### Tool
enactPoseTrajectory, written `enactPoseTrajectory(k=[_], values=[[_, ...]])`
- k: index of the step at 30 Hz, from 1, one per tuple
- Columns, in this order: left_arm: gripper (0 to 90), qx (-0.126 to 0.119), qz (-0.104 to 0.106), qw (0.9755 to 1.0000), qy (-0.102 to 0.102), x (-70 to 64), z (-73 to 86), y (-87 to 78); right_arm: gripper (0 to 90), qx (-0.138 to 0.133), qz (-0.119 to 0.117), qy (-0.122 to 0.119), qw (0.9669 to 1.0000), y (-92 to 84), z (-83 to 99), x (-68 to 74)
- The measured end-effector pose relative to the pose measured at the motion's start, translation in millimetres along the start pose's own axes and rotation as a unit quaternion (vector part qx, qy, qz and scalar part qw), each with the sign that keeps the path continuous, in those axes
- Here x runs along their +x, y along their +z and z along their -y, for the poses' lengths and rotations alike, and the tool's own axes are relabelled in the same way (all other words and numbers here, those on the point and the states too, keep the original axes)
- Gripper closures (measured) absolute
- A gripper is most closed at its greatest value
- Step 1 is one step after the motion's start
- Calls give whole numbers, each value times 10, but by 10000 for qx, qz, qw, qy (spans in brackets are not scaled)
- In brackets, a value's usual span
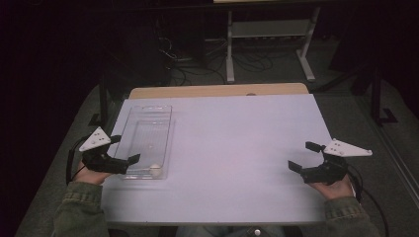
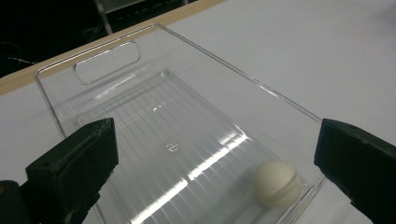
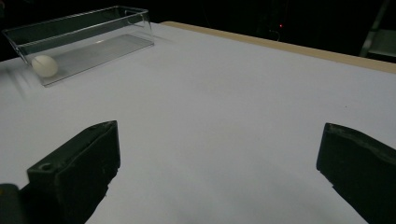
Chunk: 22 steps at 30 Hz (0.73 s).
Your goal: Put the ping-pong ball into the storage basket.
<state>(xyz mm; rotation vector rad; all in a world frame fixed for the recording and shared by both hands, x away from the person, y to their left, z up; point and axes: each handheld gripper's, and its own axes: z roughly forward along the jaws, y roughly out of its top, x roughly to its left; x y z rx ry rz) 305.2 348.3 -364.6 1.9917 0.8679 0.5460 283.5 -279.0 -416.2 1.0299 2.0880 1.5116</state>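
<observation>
One clear plastic tray (image 1: 146, 126), one white ball (image 1: 155, 169), one table (image 1: 237, 148), and two tongs.

A white table (image 1: 232, 148) with a wooden strip along its far edge carries a clear plastic bin (image 1: 146, 140), long and narrow, set lengthwise along the tabletop's left side. The bin's near end lies just in front of the left gripper (image 1: 127, 150), whose parted jaws frame it in the left gripper view. A small white ball (image 1: 155, 170) rests inside the bin at its near right corner, just beyond the tip of that gripper's nearer jaw. The right gripper (image 1: 300, 155), jaws wide apart, hangs over bare tabletop; bin and ball sit well apart from it, far off to its left.
</observation>
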Motion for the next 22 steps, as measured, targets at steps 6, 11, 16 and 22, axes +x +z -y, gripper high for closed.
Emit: enactPoseTrajectory(k=[6, 11, 16, 22], values=[[0, -153, -68, 9997, -164, -8, 138, -19, 0, -28, 1, -1, 10000, -8, 0, 1], [0, -469, -149, 9981, -376, -22, 230, -61, 0, -44, 9, 3, 10000, -14, 0, 1], [0, -539, -207, 9973, -457, -48, 301, -68, 0, -48, -2, 0, 10000, -12, 0, 3], [0, -661, -251, 9965, -443, -79, 297, -82, 0, -65, 9, 15, 10000, -15, 2, -1]])
